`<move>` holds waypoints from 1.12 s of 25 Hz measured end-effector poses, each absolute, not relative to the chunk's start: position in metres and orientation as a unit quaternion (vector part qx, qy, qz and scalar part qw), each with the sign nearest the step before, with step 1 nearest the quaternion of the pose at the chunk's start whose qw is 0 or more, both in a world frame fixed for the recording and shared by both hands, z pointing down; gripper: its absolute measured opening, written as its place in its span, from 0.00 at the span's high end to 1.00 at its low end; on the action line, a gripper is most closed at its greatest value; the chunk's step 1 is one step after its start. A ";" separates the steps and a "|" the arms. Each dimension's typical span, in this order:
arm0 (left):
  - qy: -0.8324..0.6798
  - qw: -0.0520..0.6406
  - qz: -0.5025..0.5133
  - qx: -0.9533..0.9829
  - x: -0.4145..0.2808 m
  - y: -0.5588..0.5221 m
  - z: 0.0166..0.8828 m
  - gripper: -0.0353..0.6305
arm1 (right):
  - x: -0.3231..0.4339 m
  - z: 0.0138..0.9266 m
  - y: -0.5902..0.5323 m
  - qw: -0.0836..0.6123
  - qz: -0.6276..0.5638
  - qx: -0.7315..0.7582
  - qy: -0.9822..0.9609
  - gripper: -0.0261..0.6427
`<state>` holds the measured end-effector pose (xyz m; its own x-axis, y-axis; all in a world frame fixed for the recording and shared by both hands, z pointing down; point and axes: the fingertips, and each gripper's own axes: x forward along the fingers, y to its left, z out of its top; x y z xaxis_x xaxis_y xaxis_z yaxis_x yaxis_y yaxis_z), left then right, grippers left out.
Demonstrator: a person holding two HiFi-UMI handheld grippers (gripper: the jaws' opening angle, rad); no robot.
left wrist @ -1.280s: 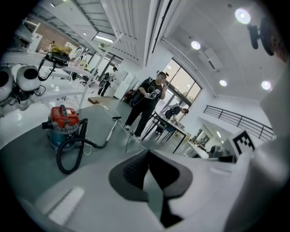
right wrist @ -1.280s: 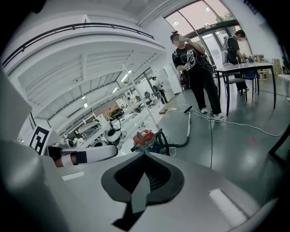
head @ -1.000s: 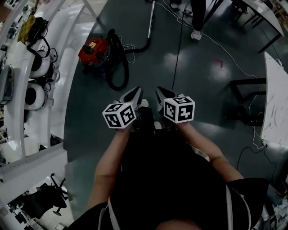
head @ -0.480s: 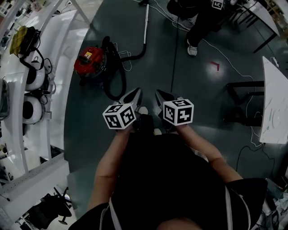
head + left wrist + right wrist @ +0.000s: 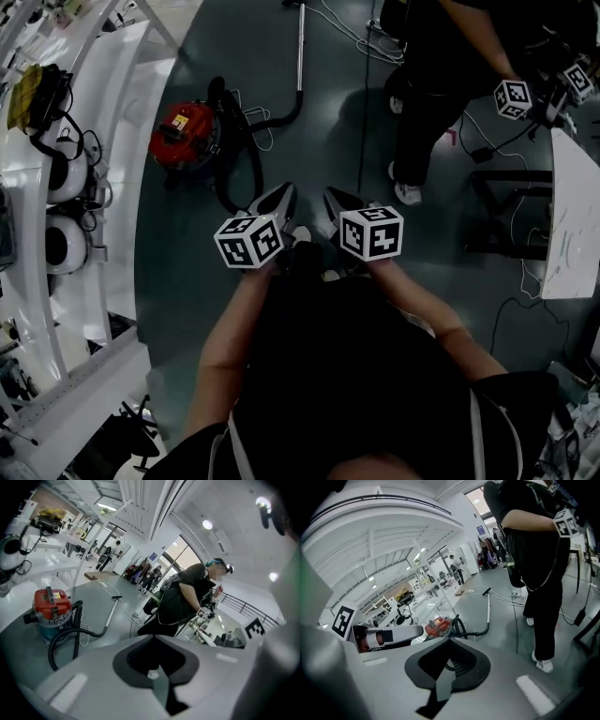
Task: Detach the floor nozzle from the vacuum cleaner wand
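The dark floor (image 5: 309, 150) has a red vacuum cleaner (image 5: 185, 136) at ten o'clock and its wand (image 5: 300, 47) at twelve o'clock.

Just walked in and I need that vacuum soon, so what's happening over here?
A person holds the left gripper and the right gripper in front of the body, both shut and empty. The red vacuum cleaner sits on the floor ahead, its hose leading to the wand, with the floor nozzle apparently attached at the far end. Neither gripper touches any of it. Another person stands off to the right.
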<state>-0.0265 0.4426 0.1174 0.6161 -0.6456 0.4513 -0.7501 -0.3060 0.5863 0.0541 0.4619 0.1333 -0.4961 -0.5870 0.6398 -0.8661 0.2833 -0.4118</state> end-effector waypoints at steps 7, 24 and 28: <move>-0.425 0.407 0.071 0.806 -0.043 0.412 0.125 0.93 | 0.040 0.138 0.431 0.192 0.377 0.474 -0.772 0.97; -0.429 0.405 0.097 0.802 -0.055 0.354 0.139 0.93 | 0.033 0.150 0.372 0.196 0.386 0.476 -0.765 0.97; -0.431 0.408 0.105 0.798 -0.049 0.338 0.145 0.93 | 0.042 0.159 0.350 0.194 0.397 0.474 -0.762 0.97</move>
<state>-0.0491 0.3378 0.1453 0.6055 -0.6023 0.5202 -0.7744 -0.2951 0.5597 0.0420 0.3500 0.1592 -0.4759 -0.5684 0.6711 -0.8758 0.2364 -0.4209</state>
